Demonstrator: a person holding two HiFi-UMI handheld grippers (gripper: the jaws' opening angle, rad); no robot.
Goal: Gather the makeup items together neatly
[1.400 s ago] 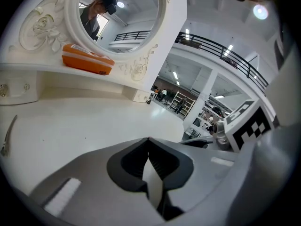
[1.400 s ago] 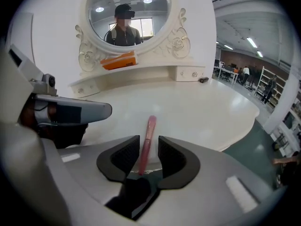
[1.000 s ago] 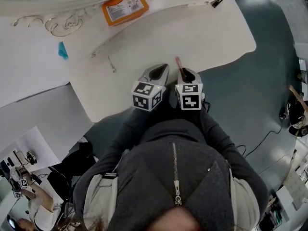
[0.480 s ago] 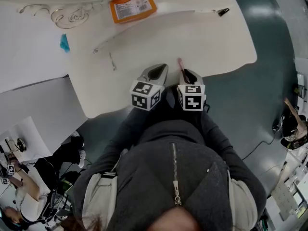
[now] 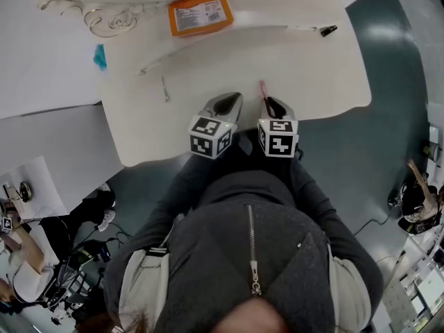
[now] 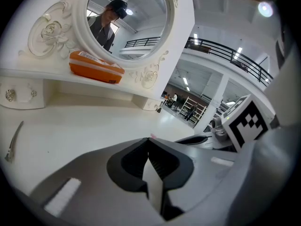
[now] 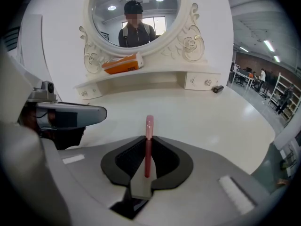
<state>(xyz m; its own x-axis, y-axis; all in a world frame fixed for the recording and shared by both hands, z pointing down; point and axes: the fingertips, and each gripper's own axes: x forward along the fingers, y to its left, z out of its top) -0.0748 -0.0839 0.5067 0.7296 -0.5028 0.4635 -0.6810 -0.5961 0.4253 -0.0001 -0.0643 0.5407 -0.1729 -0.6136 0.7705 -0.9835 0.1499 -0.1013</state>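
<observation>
Pink stick [image 7: 149,124] pinched in the right gripper [image 7: 148,142], out over the white bench [image 5: 312,68].
Its jaws are narrow and clamped on the stick, whose long axis runs straight along them, tip aimed at the mirror [image 7: 160,18]. The left gripper [image 6: 148,141] sits just beside it, jaws pressed together with nothing between. An orange box [image 5: 200,14] lies on the shelf ahead, a small dark item [image 5: 327,30] well off on the right gripper's side, and a thin clip [image 5: 166,89] on the left gripper's side. The stick's lower end is hidden inside the jaws, and the dark item is too small to identify.
</observation>
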